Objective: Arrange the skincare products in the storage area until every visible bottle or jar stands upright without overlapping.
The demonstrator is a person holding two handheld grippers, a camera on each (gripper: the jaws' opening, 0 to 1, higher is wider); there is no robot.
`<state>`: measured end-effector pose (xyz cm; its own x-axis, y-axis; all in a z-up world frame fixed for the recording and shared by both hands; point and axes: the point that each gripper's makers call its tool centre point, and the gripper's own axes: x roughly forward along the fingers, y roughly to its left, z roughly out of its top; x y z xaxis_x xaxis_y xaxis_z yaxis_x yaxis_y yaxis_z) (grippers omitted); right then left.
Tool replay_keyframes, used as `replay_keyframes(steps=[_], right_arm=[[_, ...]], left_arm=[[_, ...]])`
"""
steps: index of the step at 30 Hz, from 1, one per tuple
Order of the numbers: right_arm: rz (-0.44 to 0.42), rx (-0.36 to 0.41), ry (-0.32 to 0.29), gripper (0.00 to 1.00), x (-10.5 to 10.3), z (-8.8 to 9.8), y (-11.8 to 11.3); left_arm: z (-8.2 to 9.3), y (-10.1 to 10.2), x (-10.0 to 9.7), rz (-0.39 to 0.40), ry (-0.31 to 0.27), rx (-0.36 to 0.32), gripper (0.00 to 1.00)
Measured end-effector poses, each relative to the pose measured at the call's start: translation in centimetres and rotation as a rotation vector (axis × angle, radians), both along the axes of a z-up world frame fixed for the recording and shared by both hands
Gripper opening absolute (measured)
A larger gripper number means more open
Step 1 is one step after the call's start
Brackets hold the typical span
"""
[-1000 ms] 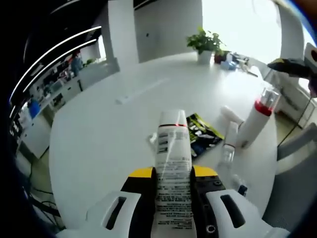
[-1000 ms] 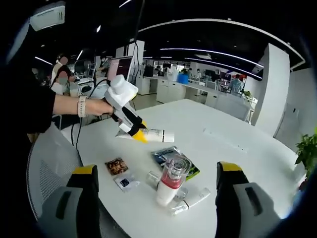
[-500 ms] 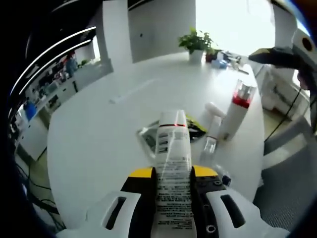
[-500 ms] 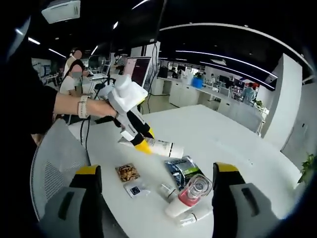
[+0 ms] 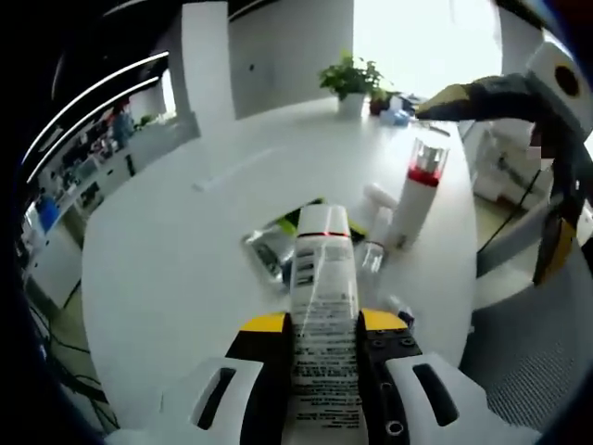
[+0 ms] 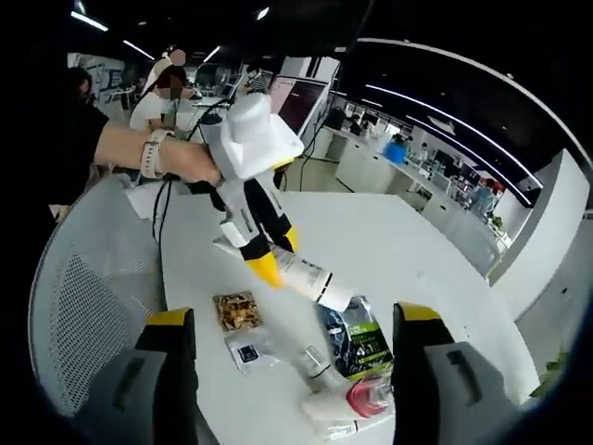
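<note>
Left tool (image 5: 322, 324) clamped on white tube (image 5: 322, 278), held in air above round white bench (image 5: 167, 269). Right tool (image 6: 283, 320) spread wide, gripping nothing, poised over red-collared bottle (image 5: 414, 190) standing upright near bench edge. Small clear bottle (image 5: 372, 257) just beside it; dark green sachet (image 6: 357, 338) and two small packets (image 6: 239, 311) nearby.

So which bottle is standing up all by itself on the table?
The white bottle with the red band and clear cap. It stands upright on the table, while the white tube is held in the left tool.
</note>
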<state>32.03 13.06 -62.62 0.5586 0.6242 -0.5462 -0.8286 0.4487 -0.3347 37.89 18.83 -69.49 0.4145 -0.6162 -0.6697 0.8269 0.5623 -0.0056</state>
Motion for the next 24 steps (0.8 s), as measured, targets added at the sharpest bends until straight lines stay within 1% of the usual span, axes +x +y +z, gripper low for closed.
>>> replay_keyframes(steps=[5,8,11,13,16,18,19,20,21,22,24], right_arm=[[0.032,-0.006,0.026,0.85,0.4,-2.6,1.6],[0.061,-0.059,0.015,0.83,0.6,-4.2,2.2],[0.074,-0.092,0.000,0.81,0.9,-5.2,2.6],[0.076,-0.119,-0.012,0.74,1.0,-5.8,2.6],[0.093,-0.129,-0.025,0.74,1.0,-6.2,2.9],[0.122,-0.136,-0.056,0.70,1.0,-6.3,3.3],[0.132,-0.159,-0.076,0.68,1.1,-6.6,3.3],[0.140,-0.173,-0.090,0.64,1.2,-6.7,3.4],[0.170,-0.203,-0.106,0.59,1.0,-7.0,3.6],[0.176,-0.210,-0.115,0.56,1.0,-7.1,3.7],[0.191,-0.231,-0.140,0.55,1.0,-7.3,4.0]], left_arm=[[-0.4,0.1,-0.9,-0.040,0.025,0.020,0.23],[-0.8,0.4,-1.3,-0.057,0.040,0.040,0.23],[-1.0,0.5,-1.7,-0.070,0.060,0.051,0.23],[-1.3,0.6,-1.9,-0.072,0.075,0.068,0.23],[-1.5,0.4,-2.3,-0.090,0.099,0.080,0.23],[-1.5,0.1,-2.8,-0.104,0.143,0.083,0.23],[-1.5,-0.1,-3.0,-0.113,0.153,0.085,0.23],[-1.5,-0.2,-3.2,-0.124,0.164,0.092,0.23],[-1.6,-0.2,-3.5,-0.140,0.180,0.111,0.23],[-1.7,-0.3,-3.7,-0.147,0.193,0.121,0.23],[-1.7,-0.5,-4.1,-0.160,0.225,0.126,0.23]])
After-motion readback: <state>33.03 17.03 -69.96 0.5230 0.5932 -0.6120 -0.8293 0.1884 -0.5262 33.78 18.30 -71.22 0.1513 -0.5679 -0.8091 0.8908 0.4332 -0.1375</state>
